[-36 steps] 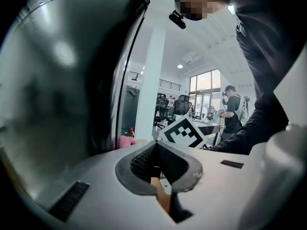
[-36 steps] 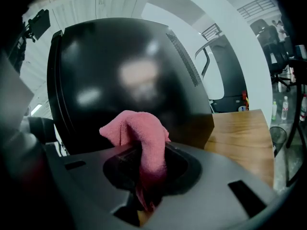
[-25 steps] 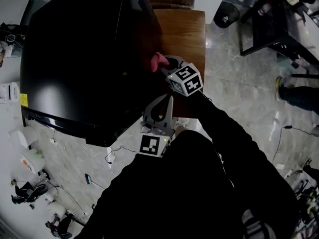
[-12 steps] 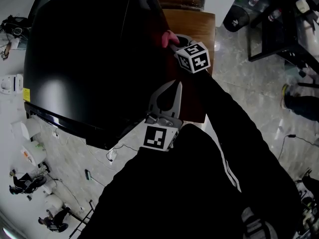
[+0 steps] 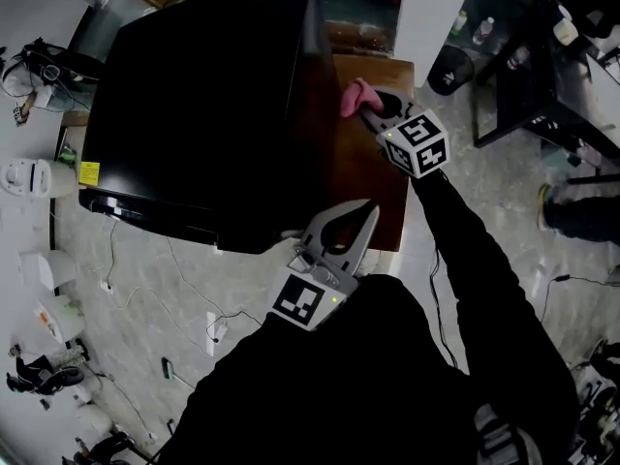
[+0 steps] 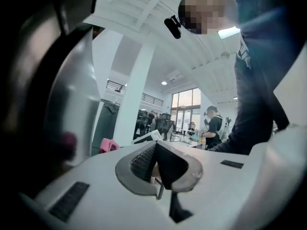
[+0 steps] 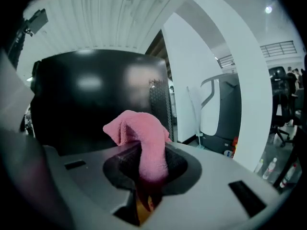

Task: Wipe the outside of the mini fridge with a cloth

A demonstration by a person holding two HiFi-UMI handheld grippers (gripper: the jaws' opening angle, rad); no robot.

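From the head view, the mini fridge (image 5: 203,105) is a broad black box with a glossy top that catches pale reflections. A brown wooden tabletop (image 5: 373,182) lies along its right side. My right hand-held gripper (image 5: 370,108) reaches over that wood, right at the fridge's upper right edge, and pinches the pink cloth (image 5: 355,97). From up here I cannot tell whether the cloth touches the black wall.

The right gripper view shows what the head view hides. The cloth (image 7: 141,133) is a soft, nappy fold bunched into a hump, clamped between the dark ribbed pads of the right hand-held gripper (image 7: 148,169). Behind it stands the fridge's (image 7: 91,95) smooth, shiny side, with a white pillar (image 7: 211,80) to the right.

My left hand-held gripper (image 5: 368,207) hangs nearer my body, past the fridge's front corner. Its grey jaws are pressed together with nothing between them. The left gripper view confirms this (image 6: 154,153): the ridged pads meet and point out at the room's white ceiling.
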